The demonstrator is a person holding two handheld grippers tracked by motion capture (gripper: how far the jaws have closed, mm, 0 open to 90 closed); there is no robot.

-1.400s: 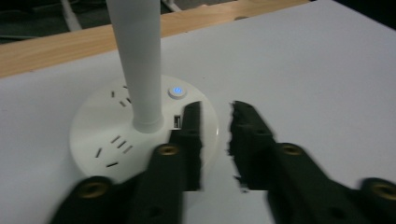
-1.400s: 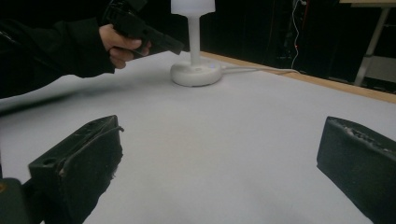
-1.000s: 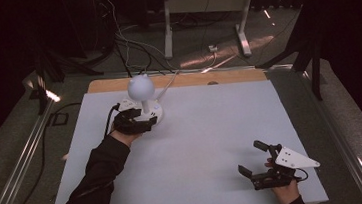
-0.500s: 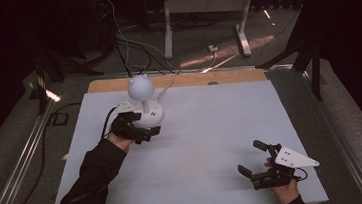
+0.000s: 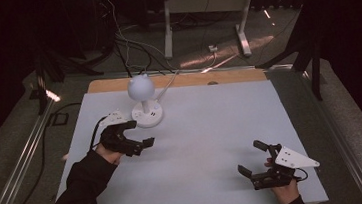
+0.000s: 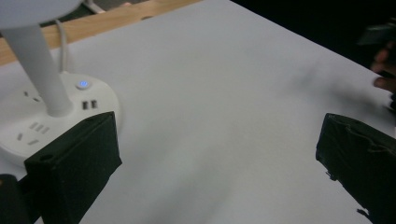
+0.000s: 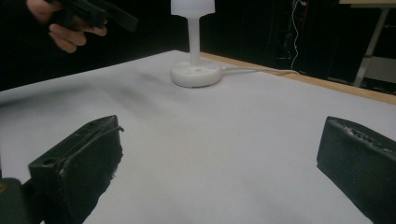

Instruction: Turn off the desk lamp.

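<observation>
A white table lamp with a round globe (image 5: pixel 140 87) stands on a round base (image 5: pixel 149 116) with sockets at the back left of the white table (image 5: pixel 206 124). My left gripper (image 5: pixel 139 133) hovers just in front of that base, open; its jaws have just been opening and nothing is between them. In the left gripper view the base (image 6: pixel 28 121) with a lit blue button (image 6: pixel 83 84) sits beside the left jaw of the gripper (image 6: pixel 219 140). My right gripper (image 5: pixel 250 157) rests open near the front right; in its own view (image 7: pixel 219 140) it faces the lamp (image 7: pixel 195 70) with nothing between the jaws.
The lamp's white cable (image 5: pixel 167 85) runs off the back over a wooden strip (image 5: pixel 227 76). Behind the table are a metal desk frame (image 5: pixel 201 19) and loose cables (image 5: pixel 123 42) on the floor. A metal rail (image 5: pixel 19 163) lines the left side.
My left gripper has drawn back from the lamp base toward the near side, rising a little, with its jaws wider apart. The right gripper has not moved.
</observation>
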